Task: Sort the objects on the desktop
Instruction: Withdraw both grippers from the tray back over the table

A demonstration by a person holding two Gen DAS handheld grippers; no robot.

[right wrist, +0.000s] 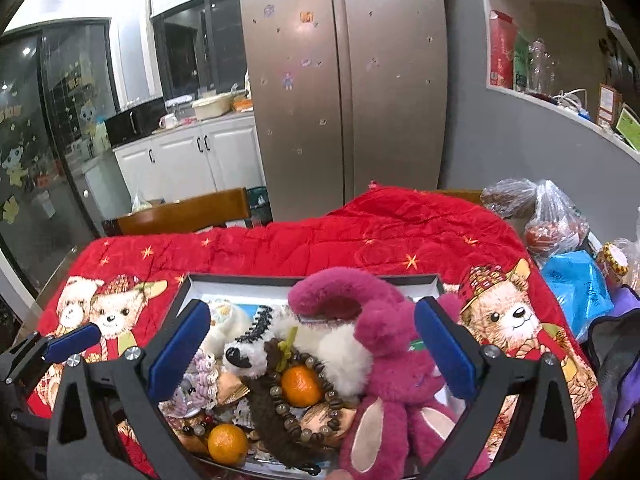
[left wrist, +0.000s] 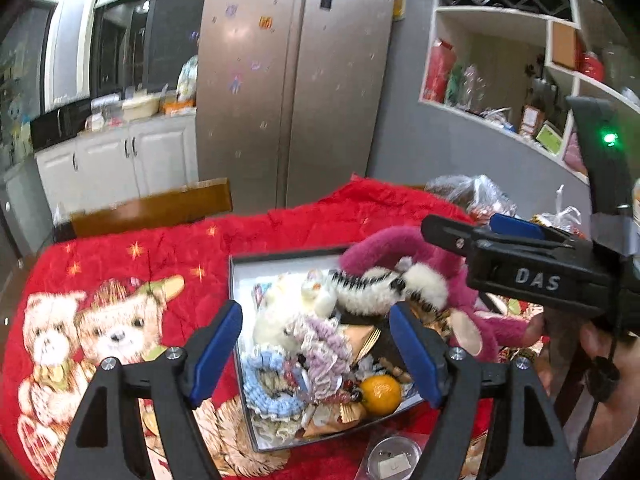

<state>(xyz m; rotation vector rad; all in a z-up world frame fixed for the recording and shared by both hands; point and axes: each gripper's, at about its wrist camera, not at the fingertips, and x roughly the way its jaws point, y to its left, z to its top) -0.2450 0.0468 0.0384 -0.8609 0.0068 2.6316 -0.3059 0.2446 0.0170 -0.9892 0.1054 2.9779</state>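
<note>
Desktop objects lie heaped in an open box [right wrist: 416, 280] on the surface, over a red blanket [right wrist: 360, 232]. From the left we note our left gripper [left wrist: 316, 354] above the box, jaws apart and holding nothing. Below it sit a blue scrunchie [left wrist: 266, 388] and an orange [left wrist: 380, 394]. Centre — a white plush [right wrist: 320, 344], a bead bracelet [right wrist: 308, 412] ringing another orange [right wrist: 300, 385]. Rightward, a magenta plush bear [right wrist: 388, 364] lies between our right gripper's [right wrist: 312, 354] jaws — apart, not touching it.
</note>
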